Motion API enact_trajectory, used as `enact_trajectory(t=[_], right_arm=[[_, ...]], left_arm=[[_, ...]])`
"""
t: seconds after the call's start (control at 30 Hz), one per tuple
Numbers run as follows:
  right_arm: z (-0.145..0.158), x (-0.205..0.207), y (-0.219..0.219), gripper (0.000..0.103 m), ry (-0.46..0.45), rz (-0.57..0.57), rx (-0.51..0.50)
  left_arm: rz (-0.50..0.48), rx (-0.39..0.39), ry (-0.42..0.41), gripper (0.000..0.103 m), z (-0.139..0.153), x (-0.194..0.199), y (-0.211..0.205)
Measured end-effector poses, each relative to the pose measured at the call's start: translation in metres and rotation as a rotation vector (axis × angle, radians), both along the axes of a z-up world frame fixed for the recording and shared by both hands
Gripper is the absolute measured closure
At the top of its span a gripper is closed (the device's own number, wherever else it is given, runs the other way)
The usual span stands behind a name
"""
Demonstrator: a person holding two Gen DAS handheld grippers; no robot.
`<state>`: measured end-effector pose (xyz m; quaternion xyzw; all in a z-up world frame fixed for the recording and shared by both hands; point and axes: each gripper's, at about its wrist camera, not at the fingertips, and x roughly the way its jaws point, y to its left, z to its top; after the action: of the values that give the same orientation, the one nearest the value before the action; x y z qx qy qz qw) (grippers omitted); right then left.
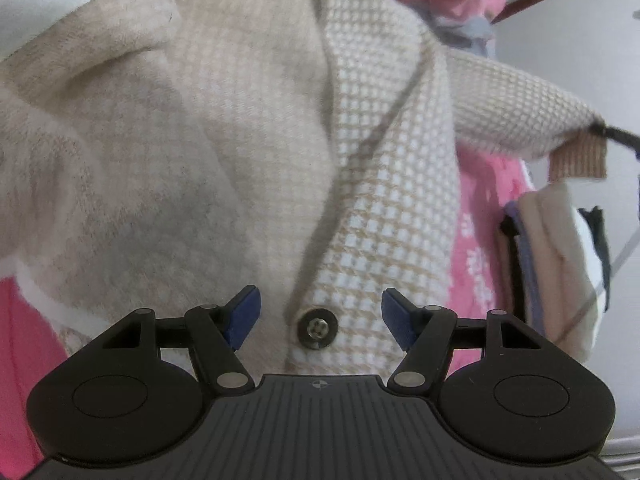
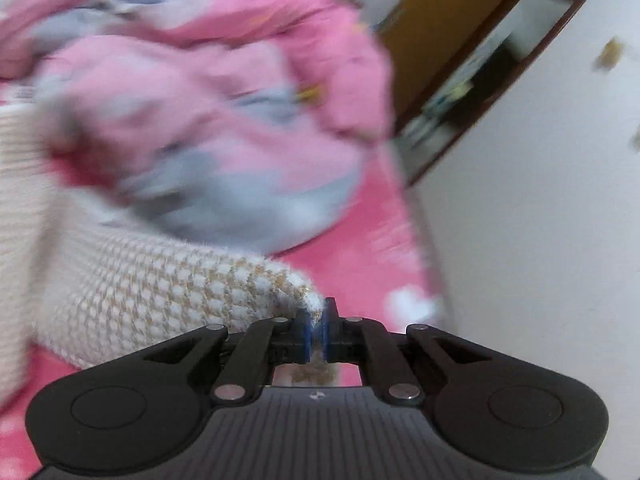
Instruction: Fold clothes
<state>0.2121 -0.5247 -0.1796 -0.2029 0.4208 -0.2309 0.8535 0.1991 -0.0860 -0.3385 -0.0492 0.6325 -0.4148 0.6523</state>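
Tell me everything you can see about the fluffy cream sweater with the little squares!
The sweater is a soft, fuzzy knit, cream with a tan-and-white check. Its front opens like a cardigan, with one round dark button near the edge. It lies crumpled on pink bedding. One sleeve stretches out sideways, ending in a tan ribbed cuff. The right claw is pinched shut on that sleeve's end. The left claw is open above the button, not touching it.

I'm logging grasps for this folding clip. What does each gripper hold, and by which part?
Right tongs: shut on the checked cardigan, at the sleeve's cuff end. Left tongs: open, holding nothing.
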Motion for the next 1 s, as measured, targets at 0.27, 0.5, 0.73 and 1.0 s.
enact_trajectory(t=[0.27,0.5,0.73,1.0], right_arm=[[-0.079,0.055,-0.063,0.084,0.138,-0.289,0.121],[-0.037,-0.005,0.014,0.067,-0.009,-0.147,0.407],[-0.053,-0.073,0.217,0.058,0.27,0.601,0.616],[-0.162,-0.117,0.346,0.052,0.656,1.022,0.45]], left_arm=[[0.051,-0.019,0.014,0.036,0.014,-0.007,0.02],[0.125,-0.062,0.068,0.036,0.035,-0.009,0.068],[0.187,0.006,0.075,0.036,0.032,-0.007,0.12],[0.155,0.087,0.053,0.036,0.019,-0.001,0.154]])
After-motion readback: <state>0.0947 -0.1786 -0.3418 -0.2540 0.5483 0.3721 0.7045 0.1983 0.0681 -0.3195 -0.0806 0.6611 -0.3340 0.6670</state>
